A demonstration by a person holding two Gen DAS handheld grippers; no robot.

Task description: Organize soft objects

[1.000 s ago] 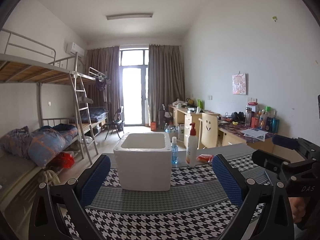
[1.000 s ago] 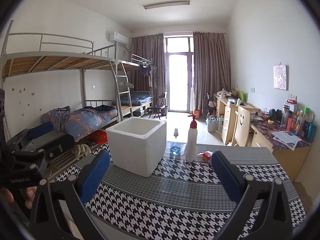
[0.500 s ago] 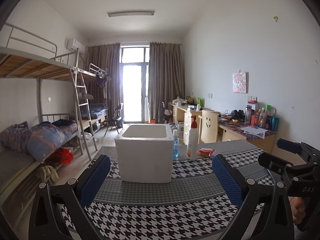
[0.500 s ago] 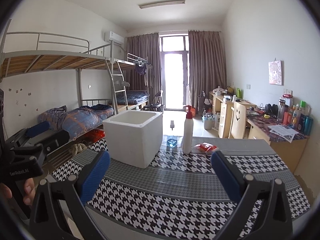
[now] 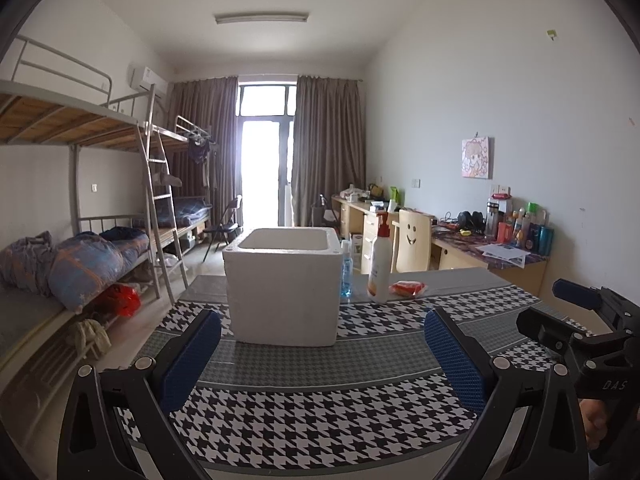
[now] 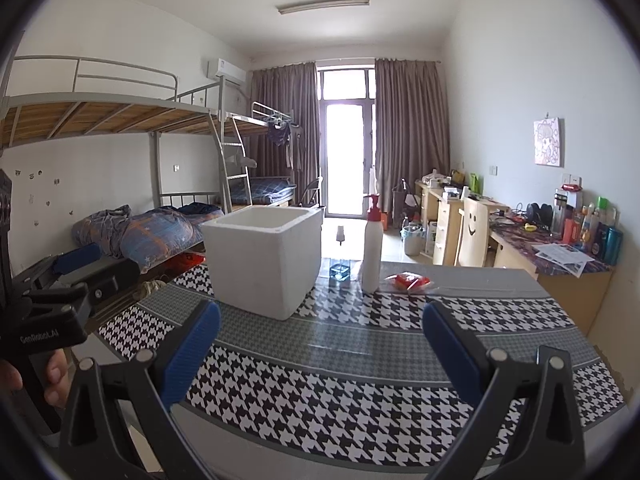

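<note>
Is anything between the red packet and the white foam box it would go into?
Yes. The white pump bottle and the small clear bottle stand between the red packet and the white foam box. Both hand-held grippers are open, well short.

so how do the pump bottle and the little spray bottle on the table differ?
The pump bottle is taller, opaque white with a red pump; the spray bottle is shorter and clear, with blue liquid low inside. The pump bottle stands next to the red packet; the spray bottle stands nearer the foam box. Both are upright on the table.
</note>
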